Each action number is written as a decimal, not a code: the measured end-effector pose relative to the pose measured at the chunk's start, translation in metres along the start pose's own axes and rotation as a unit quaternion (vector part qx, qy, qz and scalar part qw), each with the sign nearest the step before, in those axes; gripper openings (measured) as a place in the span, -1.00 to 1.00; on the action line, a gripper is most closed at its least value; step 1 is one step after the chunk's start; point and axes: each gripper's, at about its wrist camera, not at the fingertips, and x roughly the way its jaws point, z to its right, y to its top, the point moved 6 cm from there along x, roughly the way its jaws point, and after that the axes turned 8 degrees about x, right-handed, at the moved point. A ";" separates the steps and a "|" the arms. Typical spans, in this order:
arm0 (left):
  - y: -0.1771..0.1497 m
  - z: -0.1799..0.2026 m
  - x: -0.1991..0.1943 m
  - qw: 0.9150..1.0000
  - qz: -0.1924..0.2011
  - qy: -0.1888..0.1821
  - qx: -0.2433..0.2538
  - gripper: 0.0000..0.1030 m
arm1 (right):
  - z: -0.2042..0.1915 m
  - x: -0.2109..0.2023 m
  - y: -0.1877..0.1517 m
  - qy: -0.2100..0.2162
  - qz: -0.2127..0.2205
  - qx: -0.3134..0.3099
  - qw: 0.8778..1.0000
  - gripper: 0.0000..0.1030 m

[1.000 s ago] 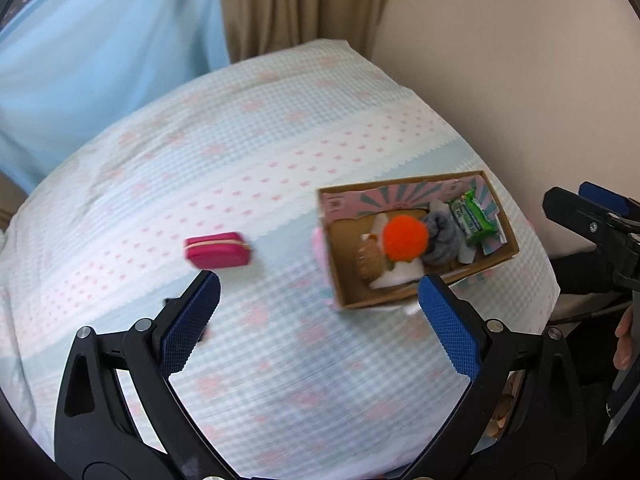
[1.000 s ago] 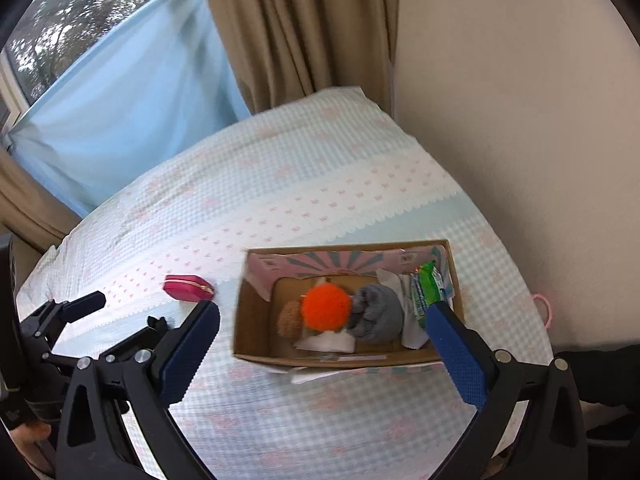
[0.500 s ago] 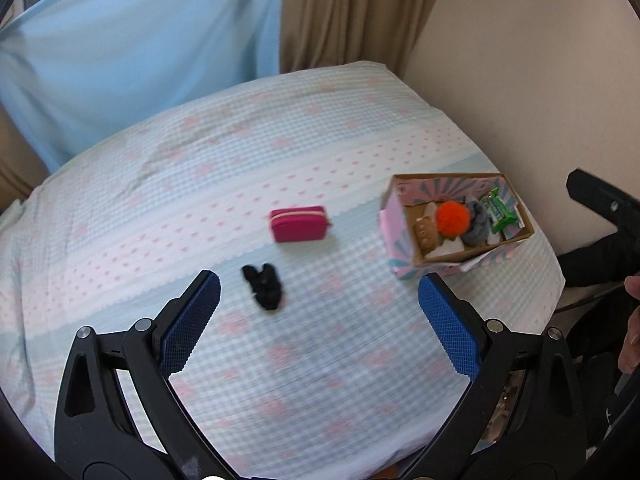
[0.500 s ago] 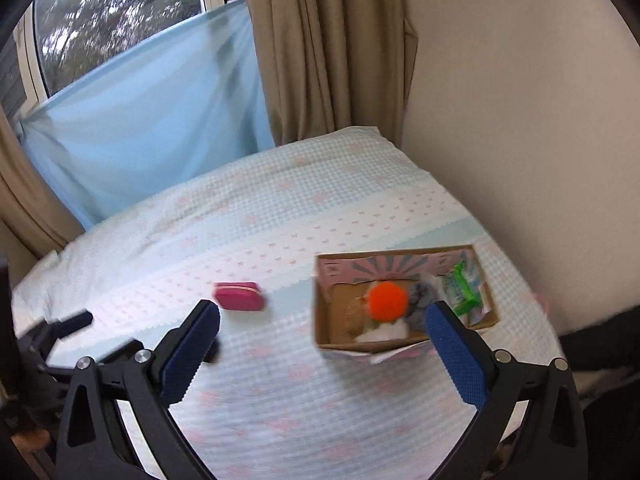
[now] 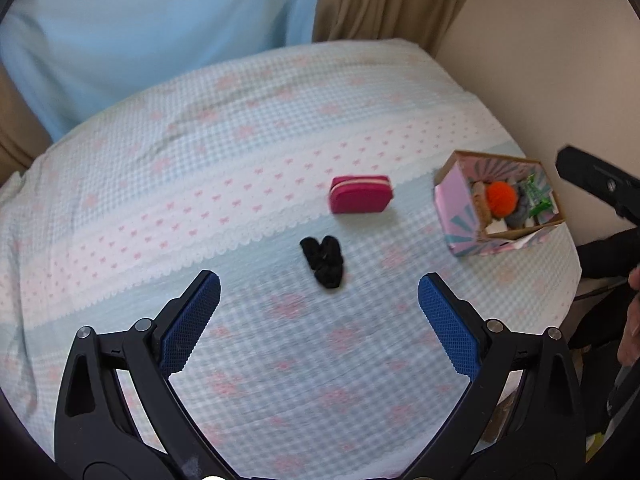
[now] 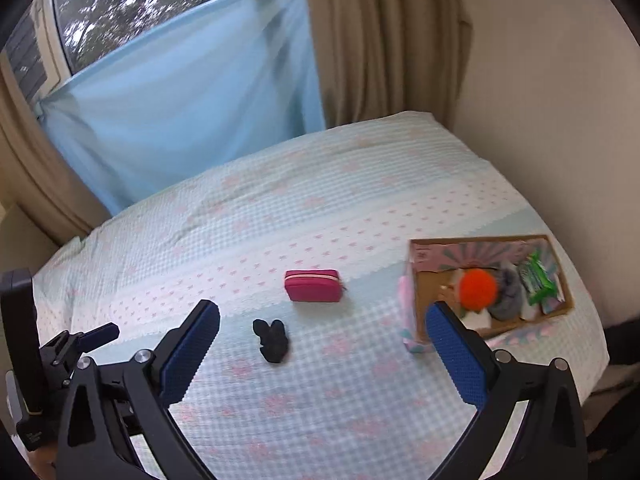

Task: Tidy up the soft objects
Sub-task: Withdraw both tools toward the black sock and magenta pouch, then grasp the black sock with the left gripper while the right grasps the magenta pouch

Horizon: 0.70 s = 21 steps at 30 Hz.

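A black soft item (image 5: 323, 261) lies on the bed (image 5: 200, 184), just beyond my open, empty left gripper (image 5: 319, 304). A pink zip pouch (image 5: 361, 199) lies behind it. A cardboard box (image 5: 460, 220) at the right holds an orange pom-pom (image 5: 501, 198), a grey soft item and a green packet. In the right wrist view my right gripper (image 6: 322, 330) is open and empty above the bed, with the black item (image 6: 273, 340) between its fingers, the pouch (image 6: 313, 285) beyond and the box (image 6: 416, 320) at the right.
A beige wall (image 6: 552, 120) runs along the bed's right side. Tan curtains (image 6: 384, 40) and a blue sheet (image 6: 180, 112) stand at the far end. The bed's right edge (image 5: 572, 280) drops off beside the box.
Both grippers have pulled back and swung left. The box has shifted right in both views, and the black item and the pouch have come toward the centre.
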 end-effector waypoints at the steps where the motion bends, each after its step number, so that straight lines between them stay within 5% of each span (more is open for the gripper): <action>1: -0.001 -0.004 0.010 1.000 -0.007 -0.003 -0.001 0.92 | -0.002 0.009 0.002 -0.002 -0.002 -0.006 1.000 0.99; 14: -0.015 -0.018 0.138 0.996 -0.079 -0.021 -0.036 0.92 | -0.011 0.165 0.003 0.003 -0.082 -0.117 0.990 0.99; 21: -0.031 -0.009 0.210 0.989 -0.126 -0.031 -0.067 0.92 | -0.011 0.257 -0.015 0.006 -0.169 -0.206 0.964 0.99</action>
